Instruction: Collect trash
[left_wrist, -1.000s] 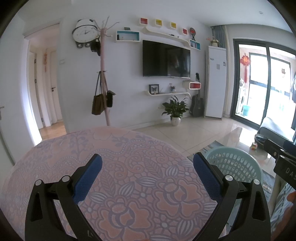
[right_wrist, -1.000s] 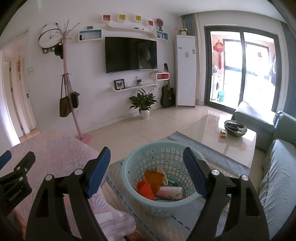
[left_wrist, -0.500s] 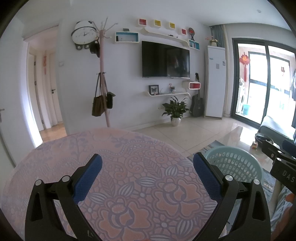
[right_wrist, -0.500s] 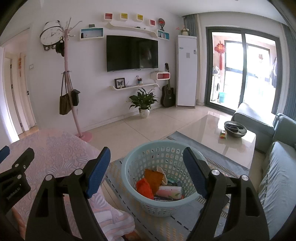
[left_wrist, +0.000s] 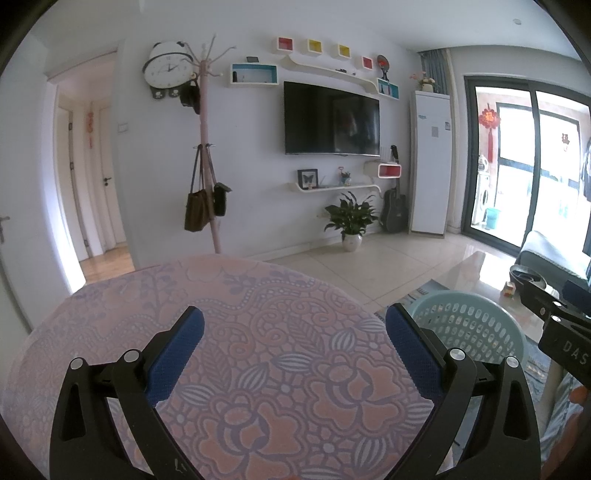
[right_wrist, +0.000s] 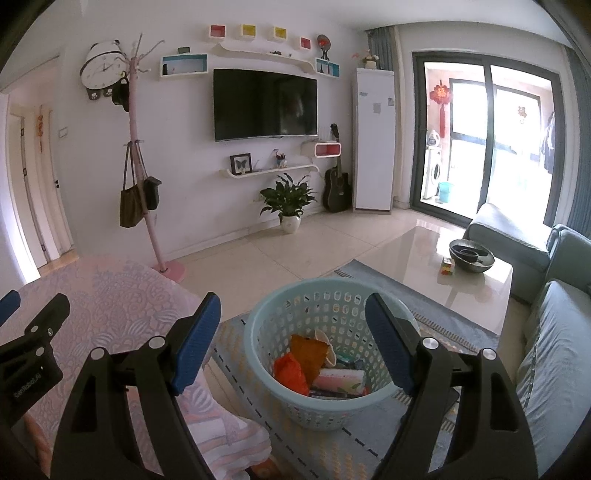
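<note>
Living-room daylight fills both wrist views, with a wall-mounted television (right_wrist: 265, 104), a coat stand (right_wrist: 142, 162) and a potted plant (right_wrist: 289, 202) on the far side of a tiled floor.

Compared with a second earlier, almost nothing has changed: both grippers have kept their places and their wide spread, and only the framing drifts very slightly. That stillness suggests a pause, probably at or near the end of the collecting.

Left gripper (left_wrist: 294, 345): its 2 blue-padded jaws stand wide apart with nothing between them. Below and between the jaws lies a round table under a floral tablecloth (left_wrist: 236, 295), and no loose trash shows on it. Just beyond the right-hand jaw sits the rim of the laundry-style basket (left_wrist: 466, 323).

Right gripper (right_wrist: 292, 338): its jaws are also spread wide and hold nothing. Framed directly between and below them is the pale blue basket (right_wrist: 258, 332), standing on a rug (right_wrist: 354, 435). Inside it lies the collected trash (right_wrist: 295, 369): an orange wrapper, a brown-orange packet, a pale curved piece and some flat packaging.

To the left of the right gripper's jaws, part of the left gripper shows above the cloth. To their right, a glossy coffee table (right_wrist: 476, 280) carries a dark bowl (right_wrist: 471, 255) and a small coloured cube (right_wrist: 447, 266); whether either counts as trash cannot be told.
</note>
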